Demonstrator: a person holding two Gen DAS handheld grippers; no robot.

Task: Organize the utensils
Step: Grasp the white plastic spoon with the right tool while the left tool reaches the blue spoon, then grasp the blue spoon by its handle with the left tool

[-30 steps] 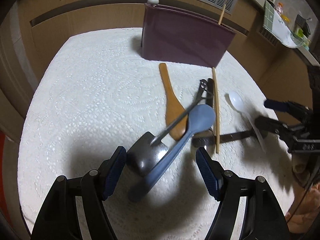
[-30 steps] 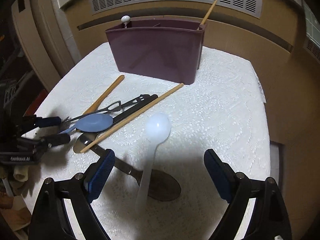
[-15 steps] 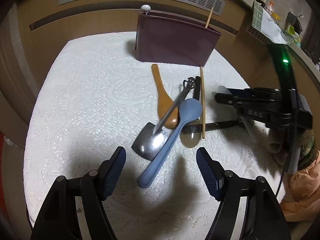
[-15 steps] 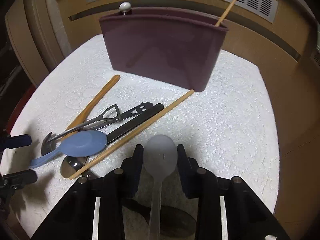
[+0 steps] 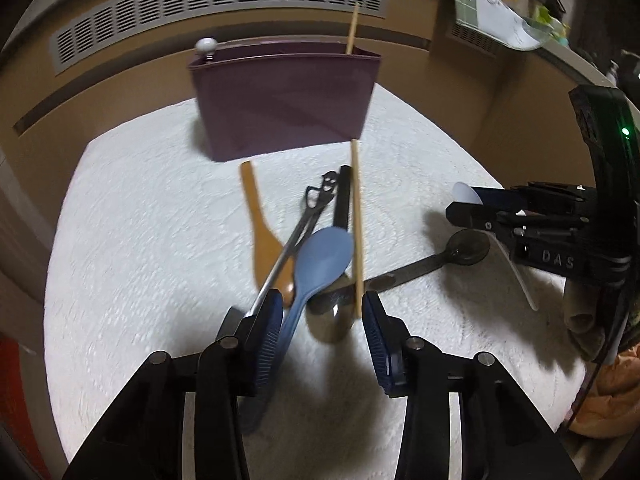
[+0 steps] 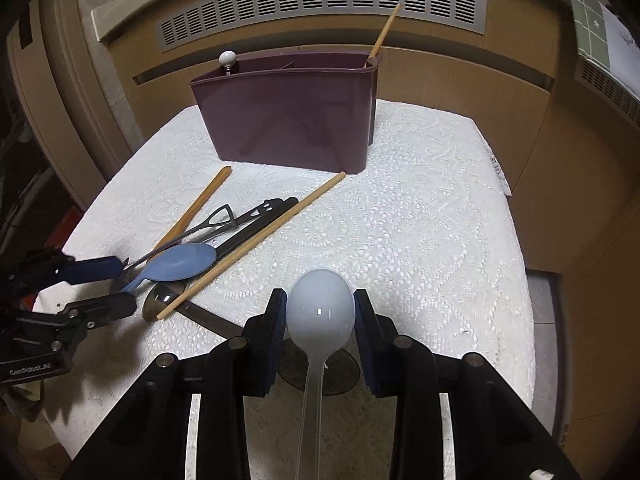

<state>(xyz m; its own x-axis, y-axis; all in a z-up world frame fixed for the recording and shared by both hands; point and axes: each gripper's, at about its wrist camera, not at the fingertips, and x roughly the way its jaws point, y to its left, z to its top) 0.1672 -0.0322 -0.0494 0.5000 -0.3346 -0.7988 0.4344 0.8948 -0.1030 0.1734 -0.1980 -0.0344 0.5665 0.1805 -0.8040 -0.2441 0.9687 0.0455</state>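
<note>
Surface: small table under a white lace-pattern cloth [image 6: 420, 216], tan wall behind with a grey louvred vent [image 6: 320, 4]. Maroon utensil caddy [image 6: 288, 120] stands at the far edge of the cloth; a white-knobbed utensil [image 6: 227, 58] sticks up at its left end, one chopstick [image 6: 384, 32] at its right end.

In front of the caddy, a loose pile: wooden spoon [image 5: 264, 236], wire-handled metal utensil [image 5: 296, 232], black-handled piece [image 5: 342, 196], blue spoon [image 5: 320, 264], second chopstick [image 5: 357, 224] lying across them, steel spoon [image 5: 332, 320] underneath.

Left gripper [image 5: 322, 320]: jaws partly apart, straddling the near end of the pile; blue spoon's handle lies against its left pad, the lying chopstick's near tip by the right pad. Not closed on anything.

Right gripper [image 6: 320, 312]: right of the pile, jaws clamped on the bowl of a white plastic spoon [image 6: 320, 308], handle trailing back toward the camera.
</note>
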